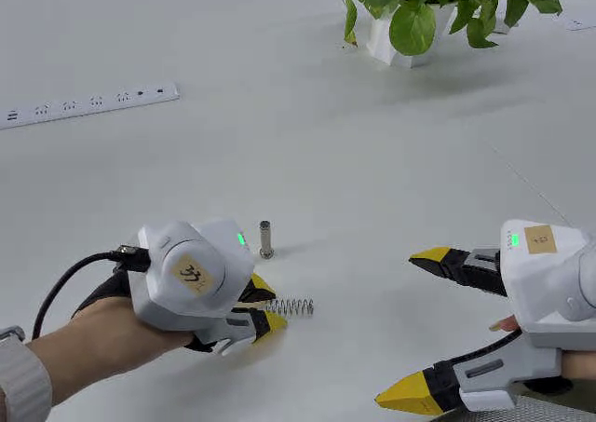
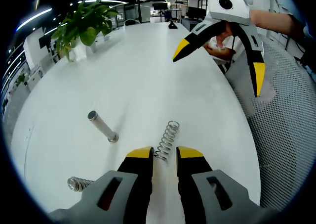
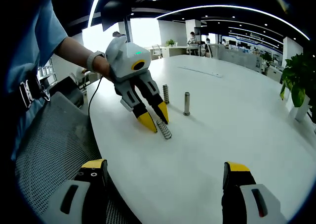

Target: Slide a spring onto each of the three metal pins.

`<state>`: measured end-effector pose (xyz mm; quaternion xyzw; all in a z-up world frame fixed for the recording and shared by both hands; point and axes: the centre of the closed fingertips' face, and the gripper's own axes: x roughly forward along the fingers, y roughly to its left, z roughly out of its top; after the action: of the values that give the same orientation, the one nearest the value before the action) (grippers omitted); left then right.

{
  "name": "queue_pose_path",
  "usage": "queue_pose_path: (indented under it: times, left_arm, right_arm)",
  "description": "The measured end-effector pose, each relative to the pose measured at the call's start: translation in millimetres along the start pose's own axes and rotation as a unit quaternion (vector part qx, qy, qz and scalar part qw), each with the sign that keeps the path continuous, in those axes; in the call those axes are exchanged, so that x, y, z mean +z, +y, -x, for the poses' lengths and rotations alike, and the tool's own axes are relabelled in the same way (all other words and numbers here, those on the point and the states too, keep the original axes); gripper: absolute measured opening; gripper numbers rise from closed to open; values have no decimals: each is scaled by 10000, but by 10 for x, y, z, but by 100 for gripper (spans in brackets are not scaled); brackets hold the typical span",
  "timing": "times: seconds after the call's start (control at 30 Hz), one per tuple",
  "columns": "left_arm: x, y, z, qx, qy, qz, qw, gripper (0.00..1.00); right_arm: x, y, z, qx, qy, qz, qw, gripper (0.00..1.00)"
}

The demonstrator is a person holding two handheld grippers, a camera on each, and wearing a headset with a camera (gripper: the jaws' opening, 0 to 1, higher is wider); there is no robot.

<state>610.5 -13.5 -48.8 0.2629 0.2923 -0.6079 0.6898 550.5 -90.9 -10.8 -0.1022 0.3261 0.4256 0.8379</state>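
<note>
A loose spring (image 1: pixel 290 306) (image 2: pixel 167 139) (image 3: pixel 164 129) lies flat on the white table. My left gripper (image 1: pixel 270 304) (image 2: pixel 165 152) (image 3: pixel 155 117) is low over the table, its jaws narrowly open with the spring's near end between the yellow tips. A bare metal pin (image 1: pixel 266 239) (image 2: pixel 102 126) (image 3: pixel 186 103) stands upright just beyond it. Another pin that carries a spring (image 2: pixel 79 183) (image 3: pixel 166 93) stands beside the left gripper. My right gripper (image 1: pixel 414 327) (image 2: pixel 218 66) (image 3: pixel 165 165) hovers at the right, wide open and holding nothing.
A white power strip (image 1: pixel 88 105) lies at the far left. A potted plant (image 1: pixel 419 12) (image 2: pixel 81 28) stands at the back of the table. A mesh chair (image 3: pixel 54 130) (image 2: pixel 286 135) sits by the near table edge.
</note>
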Motion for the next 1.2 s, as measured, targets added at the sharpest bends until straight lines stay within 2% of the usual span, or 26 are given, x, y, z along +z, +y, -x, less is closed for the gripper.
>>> queue_pose_path:
  times: [0.2, 0.43, 0.53, 0.63, 0.83, 0.97, 1.1, 1.2]
  left_arm:
    - [-7, 9, 1, -41, 208, -26, 9998, 16]
    - [-23, 51, 6, -44, 389, -71, 9992, 9]
    - [-22, 35, 5, -75, 556, -239, 9981, 8]
    - [-21, 39, -6, -64, 700, -211, 9973, 8]
    - [-20, 18, -18, -138, 1125, -641, 9915, 8]
    - [-18, 11, -25, -200, 1302, -836, 9878, 7]
    - [-28, 14, -12, -236, 1312, -808, 9878, 7]
    - [-30, 31, -6, -197, 1170, -559, 9914, 7]
  right_arm:
    - [-2, 8, -2, 2, 28, 18, 10000, 97]
    - [-3, 24, -1, 1, 20, 7, 10000, 97]
    - [-13, 23, 5, -5, 35, -17, 10000, 97]
    - [-12, 26, 3, -3, 40, -18, 10000, 97]
    - [7, 42, -22, 35, 39, 1, 10000, 97]
    - [17, 52, -38, 49, 46, 24, 10000, 97]
    - [27, 59, -42, 51, 40, 35, 10000, 96]
    - [27, 63, -41, 55, 38, 32, 10000, 96]
